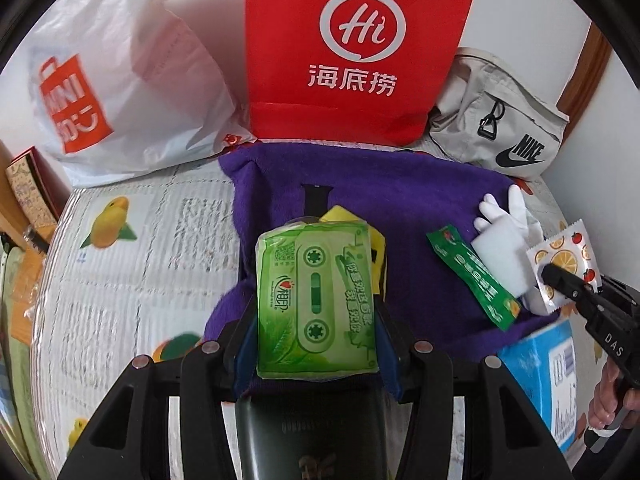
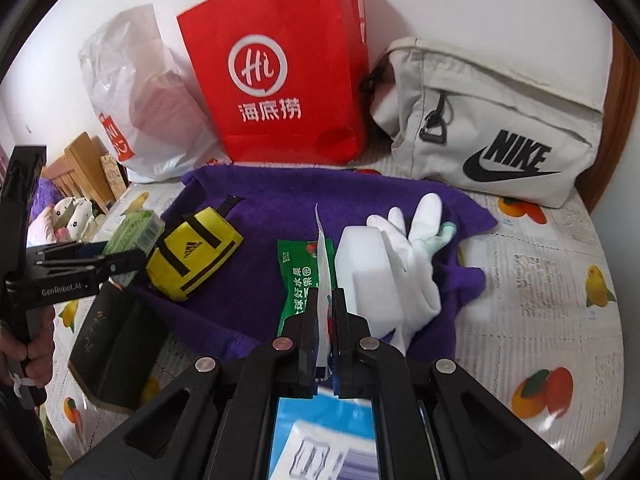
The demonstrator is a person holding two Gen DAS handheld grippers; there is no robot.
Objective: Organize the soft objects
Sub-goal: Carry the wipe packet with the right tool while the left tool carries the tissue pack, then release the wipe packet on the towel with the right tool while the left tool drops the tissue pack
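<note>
We've got the tissue pack (image 1: 316, 300) pinched in our left gripper (image 1: 316, 320), long axis pointing ahead toward the red bag (image 1: 360, 52). Our right gripper (image 2: 322, 320) is pressed together on the thin fruit-print sachet (image 2: 322, 240), nearer the grey pouch (image 2: 492, 120).

White wall (image 2: 500, 8) behind — fruit-print quilted cover (image 1: 160, 248), wooden furniture (image 2: 78, 168) at left.

L gripper (image 1: 316, 312) clamped; R gripper (image 2: 325, 308) pinched; both tilted down.

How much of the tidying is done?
Nothing looks put away yet. In hand: the left gripper holds a green tissue pack, and the right gripper pinches a fruit-print sachet. Left on the purple towel: the yellow pouch, green packet, sponge and white glove.
</note>
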